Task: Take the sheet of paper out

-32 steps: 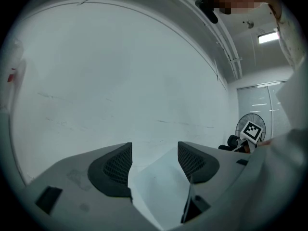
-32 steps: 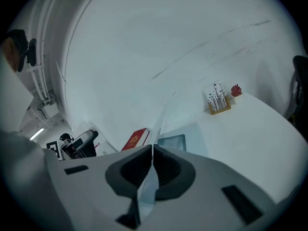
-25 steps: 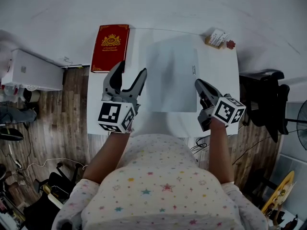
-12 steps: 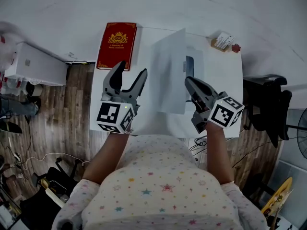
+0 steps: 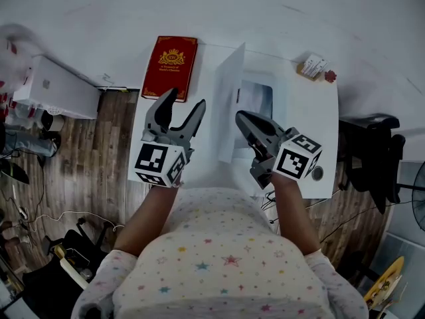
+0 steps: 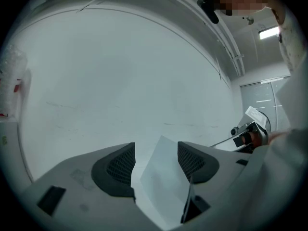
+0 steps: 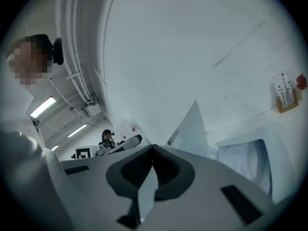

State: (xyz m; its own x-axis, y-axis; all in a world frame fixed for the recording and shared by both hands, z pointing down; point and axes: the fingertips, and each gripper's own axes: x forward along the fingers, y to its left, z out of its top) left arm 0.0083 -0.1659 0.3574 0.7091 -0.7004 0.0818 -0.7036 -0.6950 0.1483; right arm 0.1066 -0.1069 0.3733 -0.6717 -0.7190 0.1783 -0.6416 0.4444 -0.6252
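Above the table [image 5: 312, 138], the right gripper [image 5: 240, 115] pinches the raised folder cover [image 5: 229, 105] and the left gripper [image 5: 184, 100] gapes empty; a slipped cover could reclose over the paper [image 5: 256, 100].

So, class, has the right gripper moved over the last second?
Yes. The right gripper, shut on the folder cover, has moved left, closer to the red book.

A red book [image 5: 170, 67] with a gold crest lies flat at the far left corner of the white tabletop [image 5: 312, 138]. At the far right corner stands a small card holder [image 5: 313, 66], with a small red object [image 5: 330, 76] just beside it. A black chair [image 5: 368, 151] stands to the right, on a wooden floor [image 5: 86, 171].
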